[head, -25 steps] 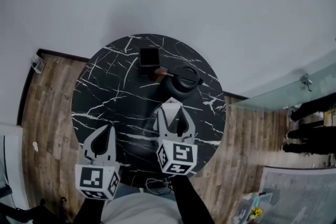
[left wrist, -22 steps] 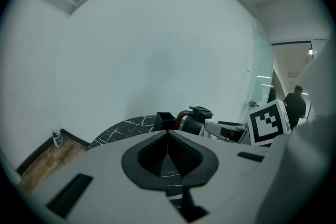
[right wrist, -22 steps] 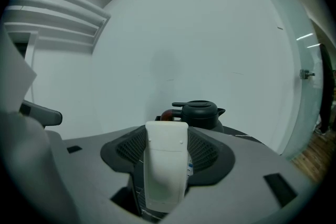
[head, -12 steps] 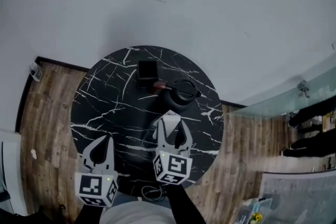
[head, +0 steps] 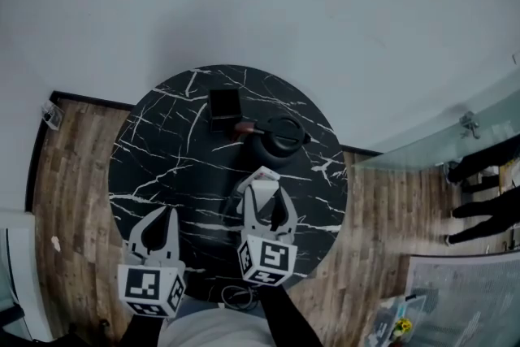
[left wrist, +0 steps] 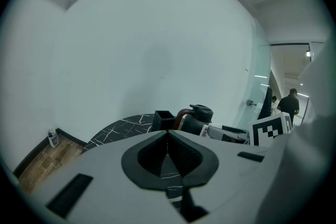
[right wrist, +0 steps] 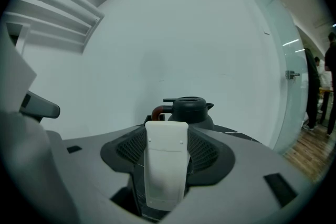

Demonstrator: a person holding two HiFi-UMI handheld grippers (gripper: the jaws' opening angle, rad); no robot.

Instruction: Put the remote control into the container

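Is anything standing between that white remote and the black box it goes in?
Yes: a black jug stands on the table straight ahead of the remote held in the right hand-held gripper; the black container sits just beyond it, to its left.

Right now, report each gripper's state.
Left gripper: shut, holding nothing.
Right gripper: shut on the white remote control.

Container (head: 224, 106) placed at far side of surface (head: 154, 150). Jug (head: 280, 138) set just right of container, slightly nearer. Right tool (head: 264, 189) positioned before jug, remote control (right wrist: 166, 165) clamped between jaws. Left tool (head: 168, 213) located left of right tool, over near edge.
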